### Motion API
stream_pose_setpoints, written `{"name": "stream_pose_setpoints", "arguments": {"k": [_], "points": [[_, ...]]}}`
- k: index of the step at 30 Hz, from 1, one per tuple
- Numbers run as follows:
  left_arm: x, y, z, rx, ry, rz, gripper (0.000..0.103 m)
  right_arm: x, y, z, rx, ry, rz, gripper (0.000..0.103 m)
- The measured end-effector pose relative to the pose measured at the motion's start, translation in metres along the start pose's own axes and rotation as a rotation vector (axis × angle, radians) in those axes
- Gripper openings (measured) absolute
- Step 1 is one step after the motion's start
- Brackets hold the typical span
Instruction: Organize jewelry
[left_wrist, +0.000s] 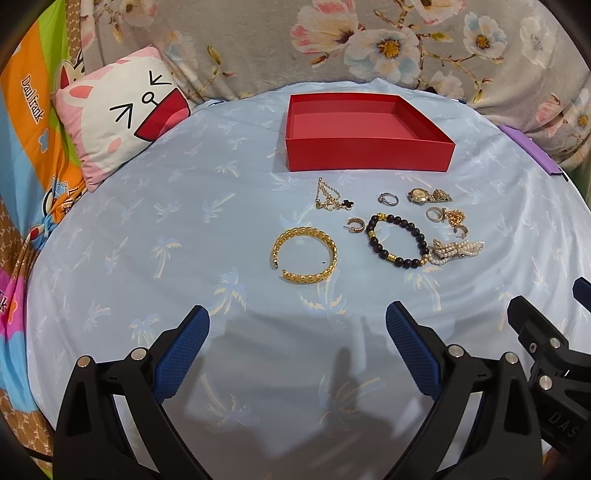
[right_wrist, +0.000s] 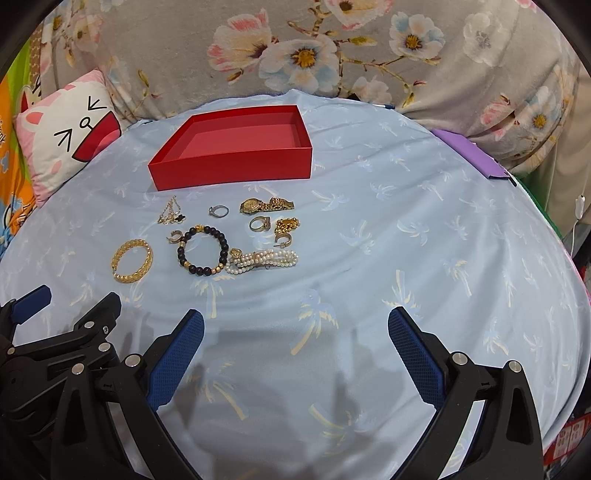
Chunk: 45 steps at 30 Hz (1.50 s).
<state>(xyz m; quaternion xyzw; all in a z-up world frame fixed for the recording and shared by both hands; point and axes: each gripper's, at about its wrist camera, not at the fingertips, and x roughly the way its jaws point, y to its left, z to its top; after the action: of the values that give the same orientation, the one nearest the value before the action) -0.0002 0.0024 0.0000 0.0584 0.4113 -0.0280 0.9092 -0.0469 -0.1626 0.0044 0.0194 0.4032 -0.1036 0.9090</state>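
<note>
A box (left_wrist: 369, 149) sits at the back of the bed (left_wrist: 147, 240), with the jewelry spread on the sheet in front of it. Nearest the box, left to right, lie a chain (left_wrist: 330, 197), a ring (left_wrist: 388, 199) and a watch (left_wrist: 428, 195). Closer in, a bangle (left_wrist: 305, 254) lies to the left, a bead bracelet (left_wrist: 397, 240) right of it, and a pearl bracelet (left_wrist: 458, 251) touching that on the right. A pillow (left_wrist: 122, 114) rests at the bed's back-left edge.
</note>
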Motion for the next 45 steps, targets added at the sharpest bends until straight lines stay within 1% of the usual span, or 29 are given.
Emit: {"name": "stream_pose_setpoints", "arguments": {"k": [45], "points": [[-0.0047, -0.0003, 0.0028, 0.000, 0.000, 0.004, 0.094, -0.0043, 0.0003, 0.0027, -0.001, -0.013, 0.002, 0.098]]}}
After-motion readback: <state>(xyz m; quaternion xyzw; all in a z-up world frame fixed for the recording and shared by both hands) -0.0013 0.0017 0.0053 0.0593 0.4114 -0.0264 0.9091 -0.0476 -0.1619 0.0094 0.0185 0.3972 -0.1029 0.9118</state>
